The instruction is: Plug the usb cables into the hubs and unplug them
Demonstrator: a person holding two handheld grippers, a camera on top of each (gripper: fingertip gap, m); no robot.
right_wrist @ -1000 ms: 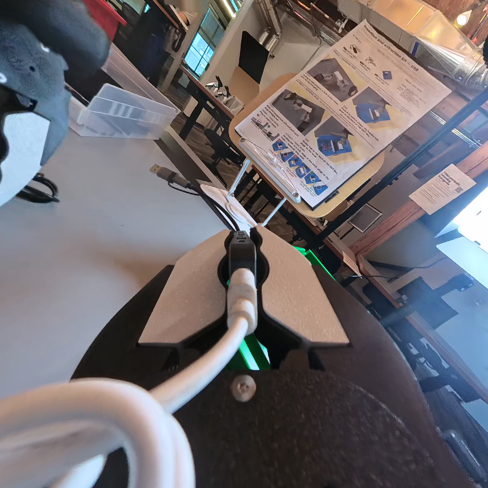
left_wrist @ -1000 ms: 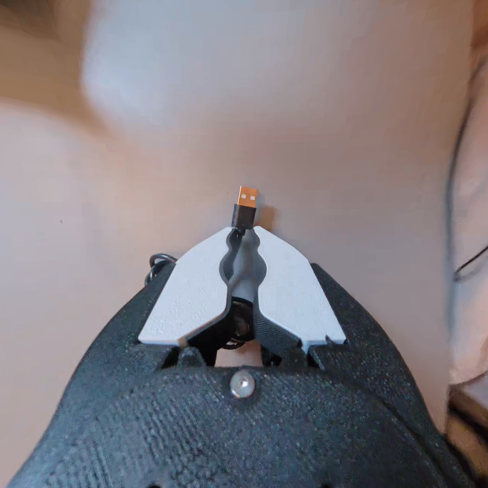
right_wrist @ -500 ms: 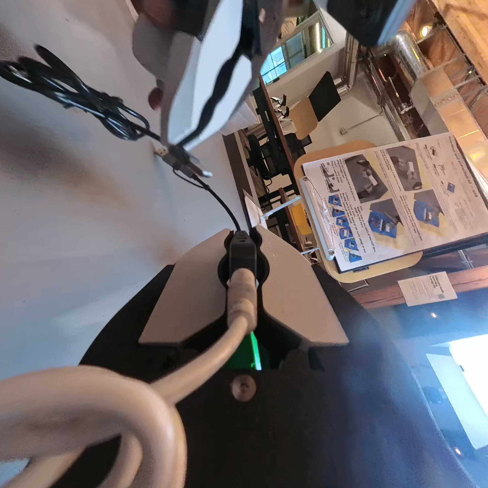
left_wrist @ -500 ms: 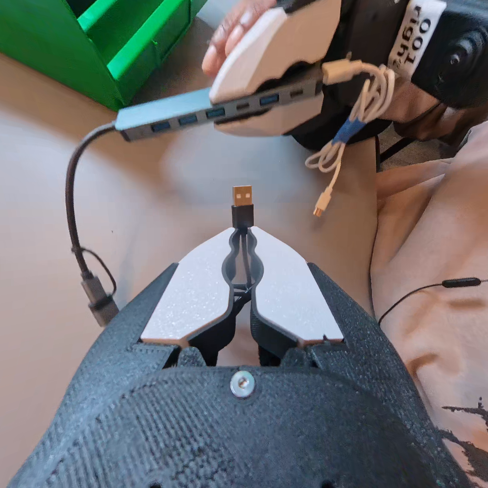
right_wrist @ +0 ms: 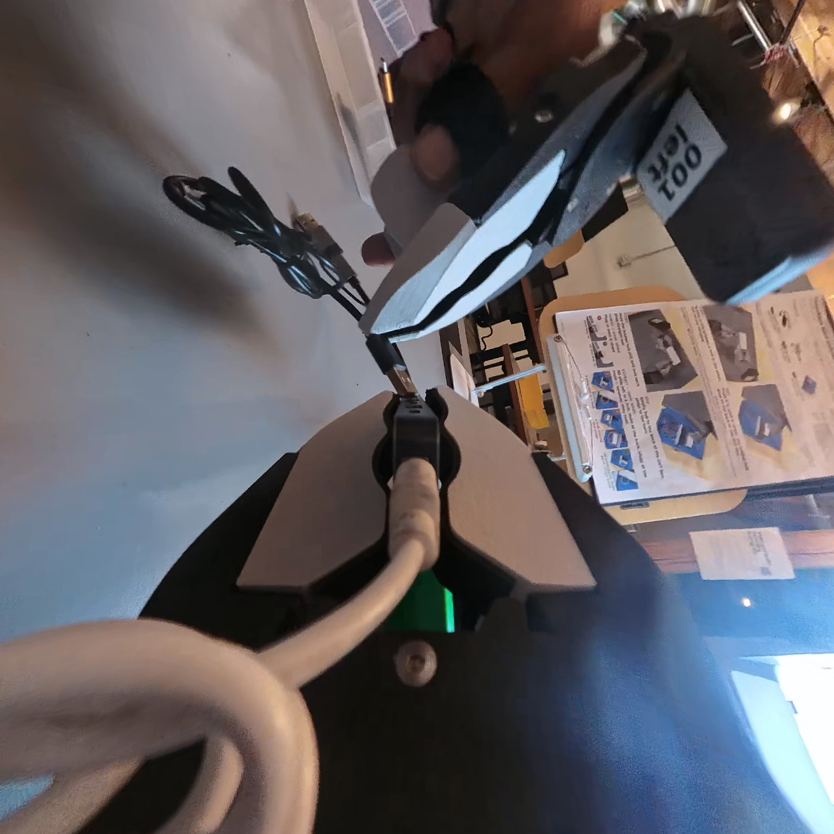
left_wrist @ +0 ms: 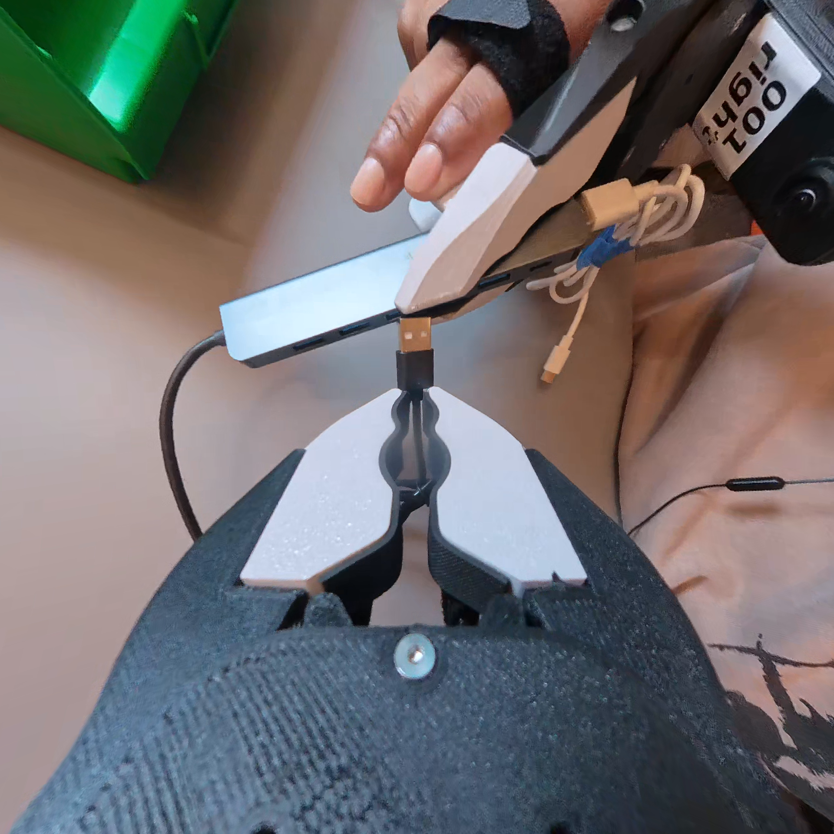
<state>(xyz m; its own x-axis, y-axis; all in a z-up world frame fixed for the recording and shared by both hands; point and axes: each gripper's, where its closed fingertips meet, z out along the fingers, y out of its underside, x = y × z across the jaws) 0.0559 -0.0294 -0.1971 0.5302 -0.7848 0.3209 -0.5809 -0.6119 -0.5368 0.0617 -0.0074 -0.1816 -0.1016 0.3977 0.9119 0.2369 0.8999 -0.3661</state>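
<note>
Left gripper (left_wrist: pixel 414 393) clamped on black USB-A plug (left_wrist: pixel 414 349), gold tip touching port row of grey hub (left_wrist: pixel 316 316) pinched by right gripper (left_wrist: pixel 406 311) ahead; green bin (left_wrist: pixel 90 90) far-left, contents unseen.

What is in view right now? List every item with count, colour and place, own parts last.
USB hub: one, grey, held in the right gripper.
USB plug: one, black with gold tip, at the hub's port edge, held in the left gripper.
White cable: one, bundled, plugged into the hub.
Black cable coil: one, on the table.
Green bin: one, on the table, far left.
Instruction sheet: one, on a stand beyond the table.
Table: one, pale.
Left gripper: one, shut.
Right gripper: one, shut.
</note>
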